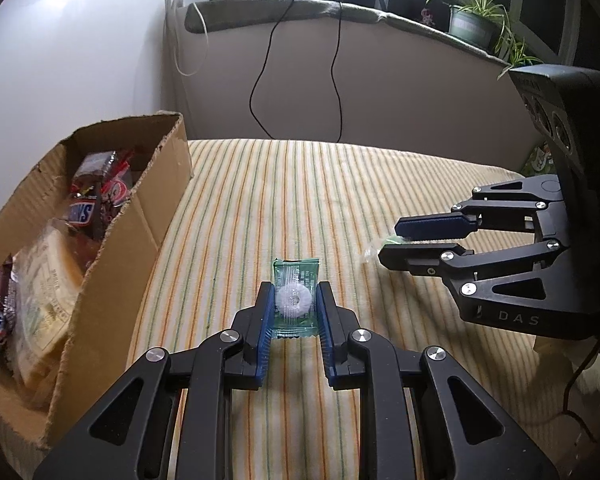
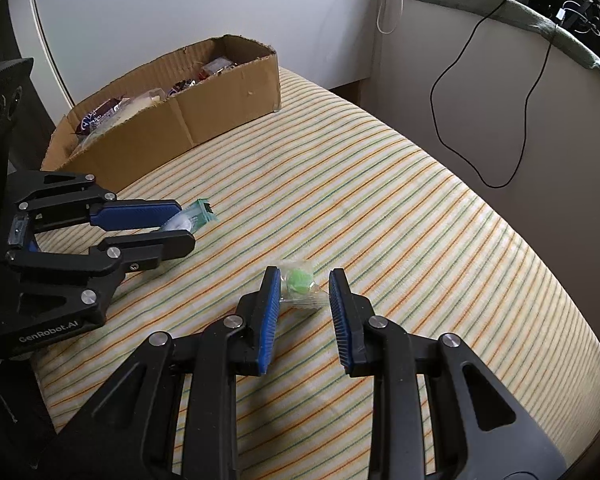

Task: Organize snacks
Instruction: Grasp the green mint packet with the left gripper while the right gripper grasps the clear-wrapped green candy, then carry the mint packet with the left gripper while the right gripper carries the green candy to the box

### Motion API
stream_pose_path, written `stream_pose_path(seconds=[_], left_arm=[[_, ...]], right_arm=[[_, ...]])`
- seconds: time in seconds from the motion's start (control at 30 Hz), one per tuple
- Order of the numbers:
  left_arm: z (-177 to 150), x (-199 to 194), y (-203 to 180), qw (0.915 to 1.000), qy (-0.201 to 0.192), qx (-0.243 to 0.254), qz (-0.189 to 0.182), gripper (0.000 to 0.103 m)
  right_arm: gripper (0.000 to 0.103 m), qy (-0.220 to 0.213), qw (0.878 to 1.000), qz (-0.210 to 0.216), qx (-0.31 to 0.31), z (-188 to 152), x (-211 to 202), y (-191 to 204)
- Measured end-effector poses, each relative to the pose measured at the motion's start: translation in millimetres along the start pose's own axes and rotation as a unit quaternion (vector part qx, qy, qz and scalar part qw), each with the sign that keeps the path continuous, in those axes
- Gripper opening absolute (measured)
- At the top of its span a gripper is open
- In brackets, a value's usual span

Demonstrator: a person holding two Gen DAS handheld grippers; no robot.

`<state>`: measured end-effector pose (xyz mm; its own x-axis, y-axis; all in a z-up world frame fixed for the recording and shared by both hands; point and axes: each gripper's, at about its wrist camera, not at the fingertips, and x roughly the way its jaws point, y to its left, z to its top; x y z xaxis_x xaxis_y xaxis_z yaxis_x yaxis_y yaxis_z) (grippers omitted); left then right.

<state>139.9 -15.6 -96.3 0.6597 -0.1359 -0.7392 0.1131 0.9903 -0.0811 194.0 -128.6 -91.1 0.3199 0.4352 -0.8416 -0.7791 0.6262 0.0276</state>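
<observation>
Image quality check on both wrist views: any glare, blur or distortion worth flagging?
Left wrist view: window backlight blows out above the potted plant; the brown cardboard box bows with fisheye curvature, its near snacks soft. Right wrist view: even lighting, the striped cloth curves strongly, the green candy in clear wrapper stays sharp.
</observation>
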Motion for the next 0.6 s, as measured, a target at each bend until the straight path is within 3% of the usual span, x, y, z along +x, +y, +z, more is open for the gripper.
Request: stream_pose_path(seconds=[0.6], left_arm=[[-7.6,-47.9,16.0,0.9988,-0.046,-0.019,0.0,0.019]], right_arm=[[0.026,-0.04,0.999,-0.021,-0.007,5.3,-42.8,14.2]])
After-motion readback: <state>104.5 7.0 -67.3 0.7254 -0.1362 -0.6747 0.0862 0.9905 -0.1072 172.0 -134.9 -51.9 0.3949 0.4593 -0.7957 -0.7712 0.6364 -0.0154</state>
